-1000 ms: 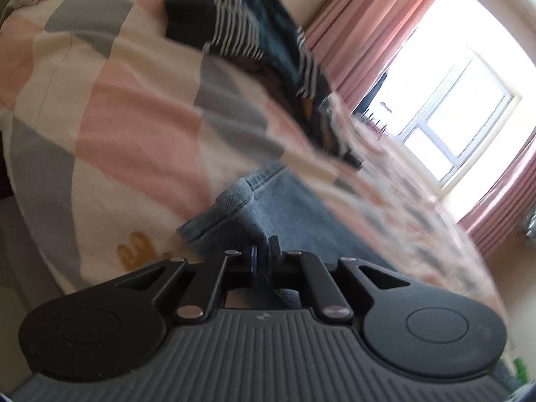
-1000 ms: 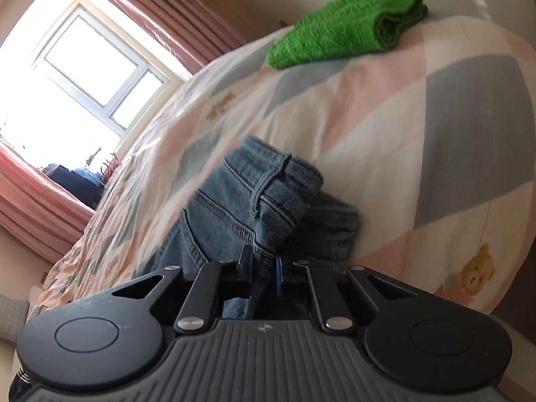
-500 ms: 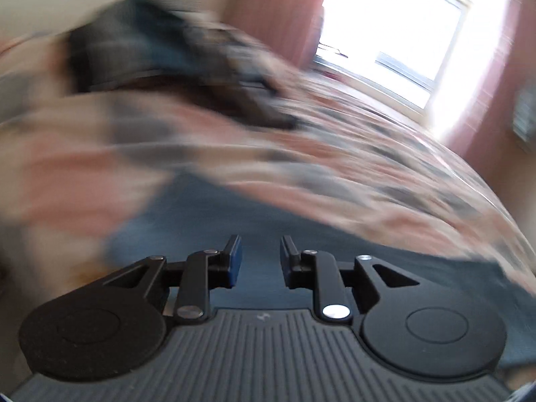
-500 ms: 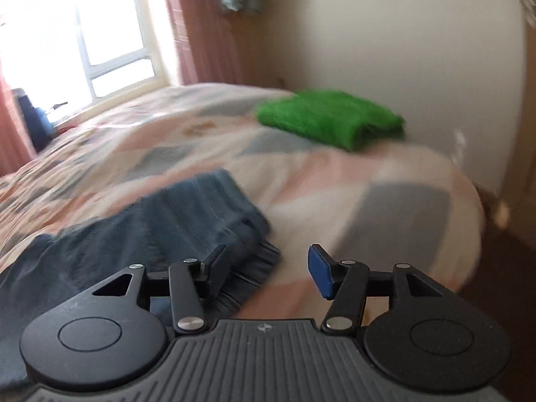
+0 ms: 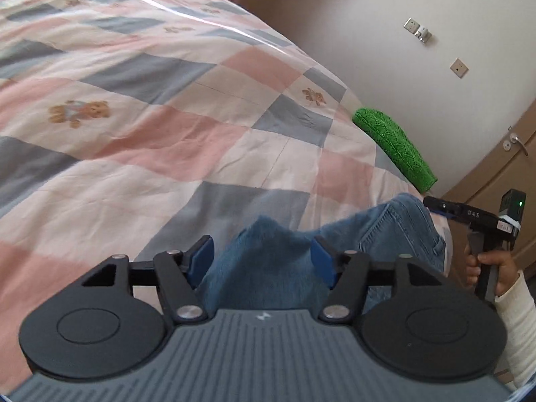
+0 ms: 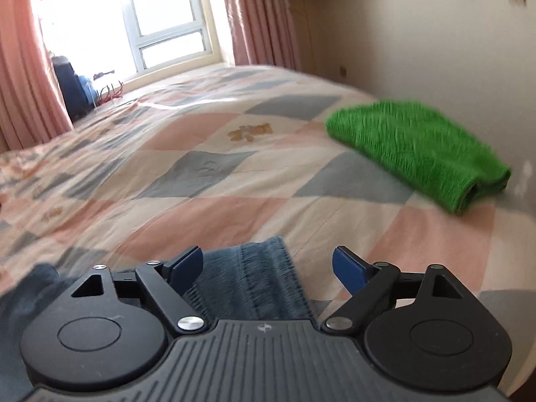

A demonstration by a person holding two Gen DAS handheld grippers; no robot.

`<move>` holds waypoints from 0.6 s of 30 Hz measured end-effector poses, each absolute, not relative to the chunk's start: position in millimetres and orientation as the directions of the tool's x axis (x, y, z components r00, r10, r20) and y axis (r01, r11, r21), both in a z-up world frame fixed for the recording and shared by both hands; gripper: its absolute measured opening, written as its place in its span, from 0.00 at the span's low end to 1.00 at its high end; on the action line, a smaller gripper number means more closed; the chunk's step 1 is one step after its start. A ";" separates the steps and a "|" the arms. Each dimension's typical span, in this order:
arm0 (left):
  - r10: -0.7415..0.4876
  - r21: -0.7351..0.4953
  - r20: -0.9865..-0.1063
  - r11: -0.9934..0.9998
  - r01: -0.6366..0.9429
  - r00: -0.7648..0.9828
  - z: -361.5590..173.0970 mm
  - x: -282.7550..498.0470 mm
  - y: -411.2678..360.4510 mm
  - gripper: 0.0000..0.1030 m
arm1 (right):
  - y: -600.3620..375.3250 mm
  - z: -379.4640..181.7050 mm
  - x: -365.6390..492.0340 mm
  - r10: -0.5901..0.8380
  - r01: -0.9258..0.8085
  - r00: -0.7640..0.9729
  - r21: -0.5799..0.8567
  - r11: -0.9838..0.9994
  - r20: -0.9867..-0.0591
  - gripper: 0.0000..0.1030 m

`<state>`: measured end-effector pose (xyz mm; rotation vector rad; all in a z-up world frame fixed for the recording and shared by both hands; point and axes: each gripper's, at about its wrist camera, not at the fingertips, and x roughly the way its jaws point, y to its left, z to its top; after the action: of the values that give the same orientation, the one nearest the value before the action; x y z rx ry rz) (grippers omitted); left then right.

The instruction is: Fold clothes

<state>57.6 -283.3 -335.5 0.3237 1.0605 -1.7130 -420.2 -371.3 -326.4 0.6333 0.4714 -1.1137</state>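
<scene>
Both grippers have just been opening and grip nothing. Left gripper (image 5: 263, 256) stands about half spread, its blue pads clear of the jeans (image 5: 338, 251) lying under and between them. Right gripper (image 6: 268, 264) is spread wider, over a seamed denim edge of the jeans (image 6: 254, 281) near its left pad, untouched. In the left view the right gripper (image 5: 432, 202) shows at the far right, its handle in a hand (image 5: 485, 264) with a cream ribbed sleeve. Faded blue denim lies bunched and creased at the bed's near edge. Quilt (image 5: 140, 127) is smooth cotton in pink, grey and cream squares with bear prints. Folded green knit (image 6: 418, 150), thick and fuzzy, rests far right by the wall
</scene>
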 end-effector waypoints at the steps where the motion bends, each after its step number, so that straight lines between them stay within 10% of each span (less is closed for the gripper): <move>1: -0.620 -0.517 -0.652 -0.056 0.854 -0.436 -342.0 60.1 -289.3 0.62 | -378.0 -330.3 -430.1 -0.641 0.912 0.410 0.291 0.289 -0.648 0.86; 7: -0.575 -0.584 -0.637 -0.076 0.808 -0.514 -356.3 53.9 -305.4 0.44 | -405.9 -354.9 -459.5 -0.509 0.781 0.611 0.565 0.266 -0.606 0.71; 15: -0.545 -0.564 -0.674 -0.058 0.824 -0.500 -372.8 47.1 -322.0 0.10 | -407.9 -358.6 -445.2 -0.430 0.756 0.654 0.554 0.349 -0.622 0.48; 18: -0.611 -0.483 -0.666 -0.084 0.872 -0.428 -365.3 36.3 -311.1 0.02 | -403.8 -356.2 -447.5 -0.450 0.752 0.658 0.549 0.364 -0.604 0.22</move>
<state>36.3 -311.1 -365.3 0.3554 1.0581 -1.7340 -447.5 -403.8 -356.2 0.9050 0.3828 -0.7977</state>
